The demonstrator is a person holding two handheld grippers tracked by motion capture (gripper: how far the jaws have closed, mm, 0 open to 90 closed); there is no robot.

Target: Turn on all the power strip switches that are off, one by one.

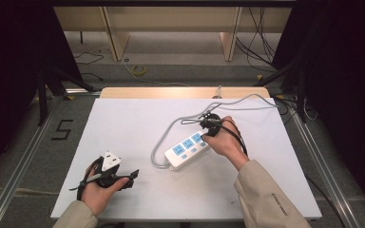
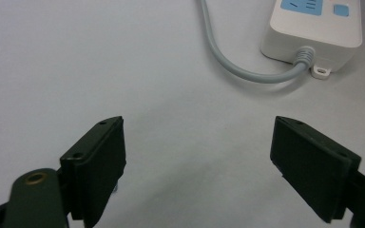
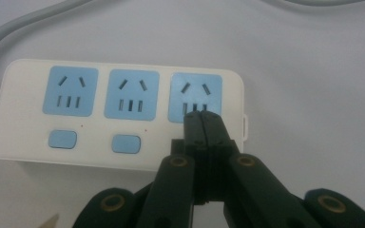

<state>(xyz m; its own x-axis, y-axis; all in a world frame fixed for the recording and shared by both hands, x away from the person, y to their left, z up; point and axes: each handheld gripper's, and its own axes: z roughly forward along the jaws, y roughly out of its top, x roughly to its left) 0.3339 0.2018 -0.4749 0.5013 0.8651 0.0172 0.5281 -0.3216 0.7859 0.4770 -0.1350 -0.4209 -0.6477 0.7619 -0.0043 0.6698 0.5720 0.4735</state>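
A white power strip [image 1: 186, 149] with three blue sockets lies near the middle of the white table top [image 1: 123, 123]. Its grey cable [image 1: 164, 137] loops off the left end and away to the back. My right gripper [image 3: 203, 118] is shut, with nothing between its jaws. Its tips rest over the strip [image 3: 119, 114] just below the right-hand socket, and they hide the spot where the other two sockets have blue buttons. At the front left my left gripper [image 1: 130, 176] lies low over the table, open and empty [image 2: 197, 137]. Ahead of it are the strip's cable end [image 2: 313, 38] and the cable [image 2: 247, 71].
The table's wooden back edge [image 1: 180, 91] runs behind the cable loop. Metal rails [image 1: 24, 156] flank the table on both sides. Loose cables lie on the floor [image 1: 138, 70] beyond, and a mark shaped like a 5 [image 1: 62, 129] is on the floor at left.
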